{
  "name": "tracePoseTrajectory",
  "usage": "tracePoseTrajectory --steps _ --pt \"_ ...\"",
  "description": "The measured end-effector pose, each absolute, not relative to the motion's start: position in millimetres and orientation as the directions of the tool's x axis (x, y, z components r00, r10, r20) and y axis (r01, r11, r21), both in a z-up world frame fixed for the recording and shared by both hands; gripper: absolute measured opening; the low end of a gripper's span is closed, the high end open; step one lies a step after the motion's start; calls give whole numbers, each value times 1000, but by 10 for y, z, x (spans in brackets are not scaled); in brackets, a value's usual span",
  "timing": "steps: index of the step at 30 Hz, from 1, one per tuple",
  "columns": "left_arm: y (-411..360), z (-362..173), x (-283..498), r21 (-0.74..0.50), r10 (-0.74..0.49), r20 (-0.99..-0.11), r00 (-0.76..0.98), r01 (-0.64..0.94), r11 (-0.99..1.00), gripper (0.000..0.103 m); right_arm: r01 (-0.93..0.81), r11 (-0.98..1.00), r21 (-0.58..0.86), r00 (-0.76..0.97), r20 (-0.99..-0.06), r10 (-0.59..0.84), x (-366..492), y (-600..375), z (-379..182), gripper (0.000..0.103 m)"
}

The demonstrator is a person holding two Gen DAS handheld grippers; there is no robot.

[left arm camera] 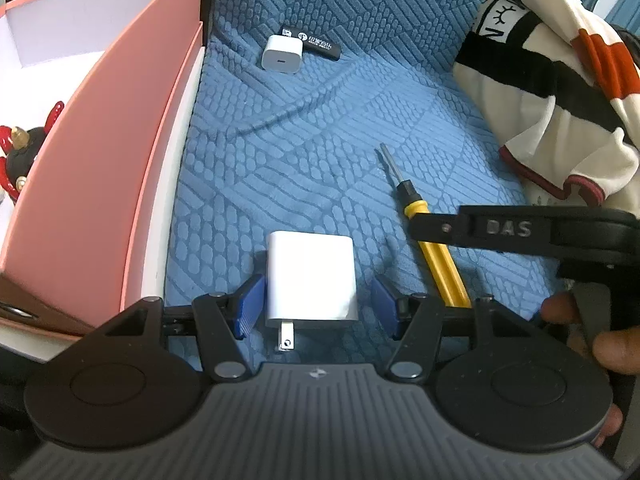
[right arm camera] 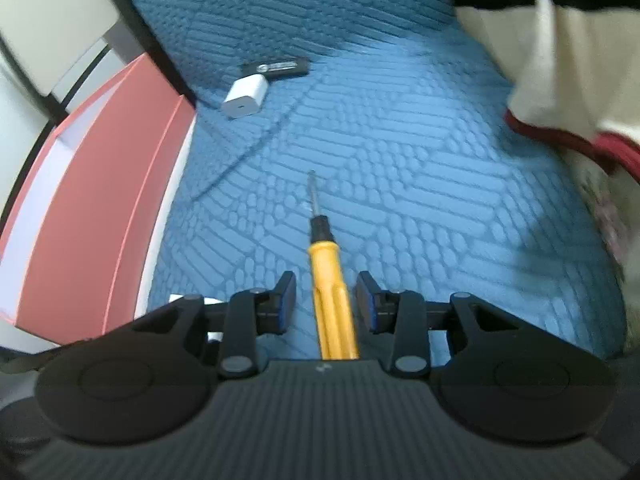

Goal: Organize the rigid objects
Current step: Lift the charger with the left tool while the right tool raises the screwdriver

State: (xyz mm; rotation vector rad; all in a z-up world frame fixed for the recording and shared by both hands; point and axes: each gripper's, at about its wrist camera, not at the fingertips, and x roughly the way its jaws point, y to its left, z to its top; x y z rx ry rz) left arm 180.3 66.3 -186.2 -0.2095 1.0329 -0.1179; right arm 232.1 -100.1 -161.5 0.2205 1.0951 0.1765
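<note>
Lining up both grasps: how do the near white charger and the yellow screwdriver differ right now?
The near white charger is a squat white block, prongs toward the camera; the yellow screwdriver is long and thin, tip pointing away. The charger sits between the left gripper fingers, the screwdriver between the right gripper fingers. Both lie ungripped on the blue textured cover.

- Raised letters "DAS" stand on the black plastic arm of the right gripper [left arm camera: 505,229], at the right of the left wrist view.
- The flat black rectangular stick [left arm camera: 316,42], upper middle, carries white print and a logo, too small to read.
- The cream, black and orange cloth [left arm camera: 560,80], upper right, bears black lettering, only a partial "N" legible.
</note>
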Motion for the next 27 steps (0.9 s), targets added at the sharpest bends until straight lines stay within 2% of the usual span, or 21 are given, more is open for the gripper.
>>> tracePoseTrajectory --steps 2,3,6,9,17,27 --pt "653 -1875 1804 -220 -192 -839 509 5 975 64 -59 968 243 441 -864 244 2348 -950 -1650 32" --pt "650 -1879 1803 -220 -191 -837 512 5 976 64 -64 970 233 435 -868 238 2359 -935 -1674 25" --pt "640 -1892 1810 -214 -187 -833 520 9 977 63 -99 974 202 442 -868 225 2375 -901 -1694 21" --pt "624 -1953 1855 -194 -169 -837 521 5 981 58 -115 976 187 445 -869 219 2370 -881 -1690 21" --pt "681 -1952 1868 -215 -166 -831 530 -31 976 57 -79 984 158 433 -884 177 2339 -932 -1650 21" --pt "789 -1635 1926 -305 -233 -805 546 -42 952 57 -80 981 175 448 -873 192 2266 -923 -1445 21"
